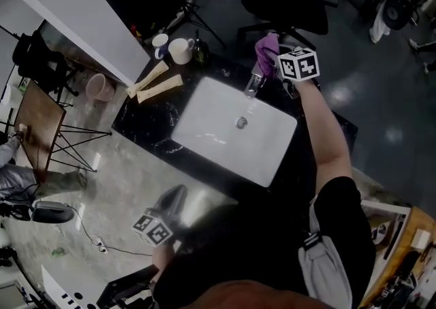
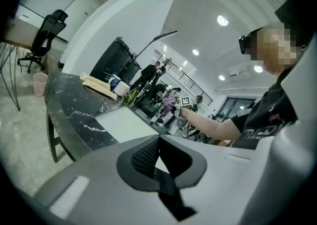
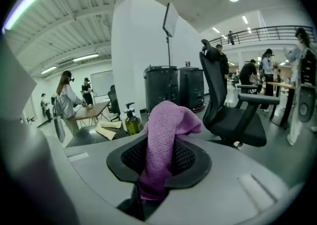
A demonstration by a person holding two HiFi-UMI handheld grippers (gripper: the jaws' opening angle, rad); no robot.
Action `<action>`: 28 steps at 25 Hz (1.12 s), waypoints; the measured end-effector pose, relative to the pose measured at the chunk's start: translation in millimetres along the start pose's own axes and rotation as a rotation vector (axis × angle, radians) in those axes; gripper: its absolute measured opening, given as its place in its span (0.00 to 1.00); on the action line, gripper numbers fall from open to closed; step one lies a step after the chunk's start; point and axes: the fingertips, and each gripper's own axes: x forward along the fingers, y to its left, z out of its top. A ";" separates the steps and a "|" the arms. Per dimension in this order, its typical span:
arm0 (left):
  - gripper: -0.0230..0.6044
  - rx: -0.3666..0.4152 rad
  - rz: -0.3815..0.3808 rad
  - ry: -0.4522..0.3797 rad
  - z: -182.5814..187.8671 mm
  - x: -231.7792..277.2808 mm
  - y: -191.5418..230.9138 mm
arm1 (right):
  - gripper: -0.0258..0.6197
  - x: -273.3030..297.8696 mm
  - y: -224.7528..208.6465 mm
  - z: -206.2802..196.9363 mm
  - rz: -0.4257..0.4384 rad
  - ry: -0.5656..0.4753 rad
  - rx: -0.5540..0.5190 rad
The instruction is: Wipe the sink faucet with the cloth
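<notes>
The right gripper [image 1: 278, 60] reaches over the far edge of the sink [image 1: 216, 139], its jaws clenched on a purple cloth [image 3: 163, 135] that bunches up above them. In the head view the cloth sits near the top of the faucet [image 1: 253, 84]; whether they touch I cannot tell. The left gripper [image 2: 158, 158] hangs back off the near side of the dark marbled worktop [image 1: 144, 122], jaws pressed together with nothing in them. Two mugs [image 1: 181, 50] and a green bottle [image 3: 131, 122] stand at the worktop's far corner, with a black chair [image 3: 233, 115] behind.
</notes>
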 end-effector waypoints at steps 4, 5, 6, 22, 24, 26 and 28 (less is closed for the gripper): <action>0.04 0.017 -0.028 -0.023 3.2 -5.8 -0.3 | 0.20 2.4 -12.8 -2.6 -0.067 0.007 0.079; 0.04 0.019 -0.030 -0.023 4.9 -6.8 -0.5 | 0.19 0.9 -10.9 -3.4 -0.076 0.003 0.088; 0.04 0.021 -0.034 -0.020 6.6 -7.4 -0.9 | 0.19 -1.6 -8.2 -4.5 -0.079 -0.001 0.100; 0.04 0.026 -0.191 0.000 13.0 -13.4 6.7 | 0.19 -53.6 120.9 -73.9 0.021 0.086 -0.076; 0.04 0.024 -0.174 0.010 14.1 -14.7 7.4 | 0.19 -43.6 109.2 -80.7 0.006 0.106 -0.045; 0.04 0.022 -0.145 0.017 15.3 -16.9 9.4 | 0.19 -30.6 93.5 -87.2 -0.013 0.118 -0.011; 0.04 0.023 -0.129 0.009 13.6 -18.8 15.2 | 0.19 -19.9 74.7 -89.2 -0.037 0.098 0.030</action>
